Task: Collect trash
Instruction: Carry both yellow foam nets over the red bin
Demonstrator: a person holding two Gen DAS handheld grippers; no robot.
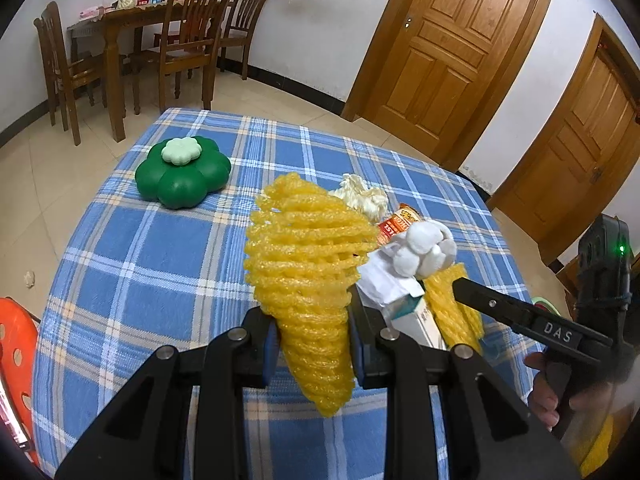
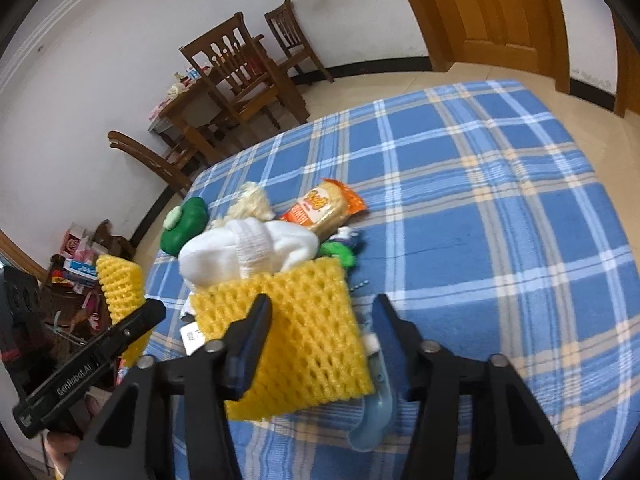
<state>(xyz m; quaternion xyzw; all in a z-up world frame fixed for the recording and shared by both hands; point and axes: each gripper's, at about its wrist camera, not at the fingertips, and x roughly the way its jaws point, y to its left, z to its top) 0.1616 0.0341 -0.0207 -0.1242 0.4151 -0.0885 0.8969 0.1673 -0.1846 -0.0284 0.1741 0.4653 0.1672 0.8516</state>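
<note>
My left gripper (image 1: 311,316) is shut on a yellow foam net (image 1: 308,248) and holds it upright above the table. To its right lies a pile of trash: a white foam net (image 1: 424,250), an orange snack wrapper (image 1: 398,224), a crumpled tissue (image 1: 364,194) and a small white box (image 1: 412,316). My right gripper (image 2: 322,312) stands open over a second yellow foam net (image 2: 304,340). Its left finger overlaps that net and its right finger sits just off the net's edge. The white foam net (image 2: 248,252) rests behind it, with the snack wrapper (image 2: 324,208) further back.
A blue plaid cloth (image 2: 480,200) covers the table. A green flower-shaped container (image 1: 182,172) stands at the far left of it. An orange stool (image 1: 16,336) is beside the table's left edge. Wooden chairs and a dining table (image 1: 188,40) stand by the wall, and doors (image 1: 452,48) are behind.
</note>
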